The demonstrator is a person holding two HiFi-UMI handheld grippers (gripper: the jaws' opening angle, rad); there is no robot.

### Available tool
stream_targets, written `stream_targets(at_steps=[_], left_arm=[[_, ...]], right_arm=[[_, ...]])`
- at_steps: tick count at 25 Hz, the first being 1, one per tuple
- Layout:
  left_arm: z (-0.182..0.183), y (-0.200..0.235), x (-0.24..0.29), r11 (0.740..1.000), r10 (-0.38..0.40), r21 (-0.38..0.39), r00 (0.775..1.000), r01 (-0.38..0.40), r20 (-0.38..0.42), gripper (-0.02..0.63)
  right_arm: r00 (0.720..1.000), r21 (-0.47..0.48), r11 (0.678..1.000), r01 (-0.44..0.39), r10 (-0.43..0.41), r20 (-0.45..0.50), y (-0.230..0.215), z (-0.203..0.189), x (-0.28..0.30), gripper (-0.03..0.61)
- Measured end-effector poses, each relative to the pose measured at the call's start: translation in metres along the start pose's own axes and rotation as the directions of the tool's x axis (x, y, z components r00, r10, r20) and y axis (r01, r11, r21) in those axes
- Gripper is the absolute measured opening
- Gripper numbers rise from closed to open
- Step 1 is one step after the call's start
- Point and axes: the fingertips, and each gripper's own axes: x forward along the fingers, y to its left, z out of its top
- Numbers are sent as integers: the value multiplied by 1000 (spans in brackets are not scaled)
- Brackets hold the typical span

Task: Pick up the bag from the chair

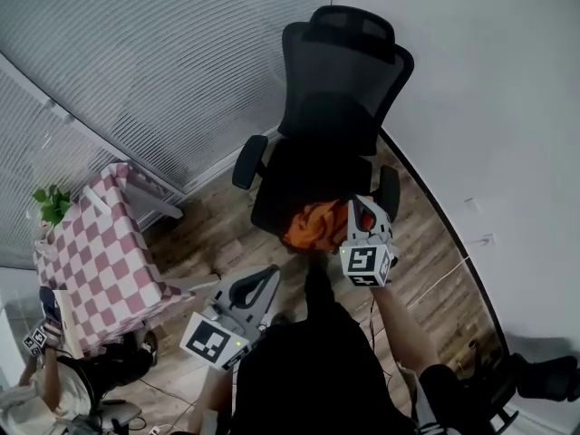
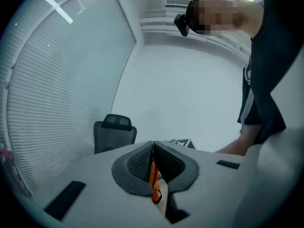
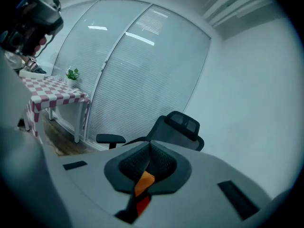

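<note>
An orange bag (image 1: 311,225) hangs at the front edge of the black office chair (image 1: 340,89), right beside my right gripper (image 1: 364,205). In the right gripper view the jaws of this gripper (image 3: 149,148) are shut, with an orange fold of the bag (image 3: 144,180) pinched low in the gap; the chair (image 3: 178,127) stands ahead. My left gripper (image 1: 265,275) is lower left, apart from the bag. Its jaws (image 2: 153,148) are shut, and only a thin orange strip shows in the gap. The chair (image 2: 114,132) is seen far off in that view.
A table with a pink checkered cloth (image 1: 100,243) and a small plant (image 1: 53,204) stands to the left by the blinds. A white wall runs along the right. Cables lie on the wood floor (image 1: 435,270). Another person (image 1: 36,397) sits at lower left.
</note>
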Motion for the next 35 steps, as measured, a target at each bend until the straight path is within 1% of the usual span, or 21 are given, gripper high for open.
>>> stream_targets(at_steps=[6,10,15,21,24,26,31,35], left_arm=[[-17,-27,-73,1000,-16,-13,1000,16,24,34],[-29,-46,-103,999,-47,-19,998,48,36,32],[-40,-64,-134,995,-98,-21,995,98,24,32],[-45,-74,-152,991,-132,-23,991,132,18,32],[-42,-77,-155,989,-145,-22,989,145,22,32],[-40,-80,-155,988,-155,-12,988,155,26,32],[-28,-94,-151,983,-186,6,982,186,35,32],[-17,-109,-150,980,-199,23,979,198,41,32]], right_arm=[[999,9,999,34,-35,7,25,23,-70,23],[998,56,997,61,-61,-8,40,27,-125,22],[999,108,993,52,-53,13,61,48,-180,23],[995,195,980,29,-47,86,66,85,-248,21],[988,255,966,31,-68,138,62,99,-281,21],[984,283,958,34,-82,159,61,104,-302,22],[980,352,936,18,-85,178,64,110,-345,22],[978,358,934,13,-87,190,60,115,-372,22]])
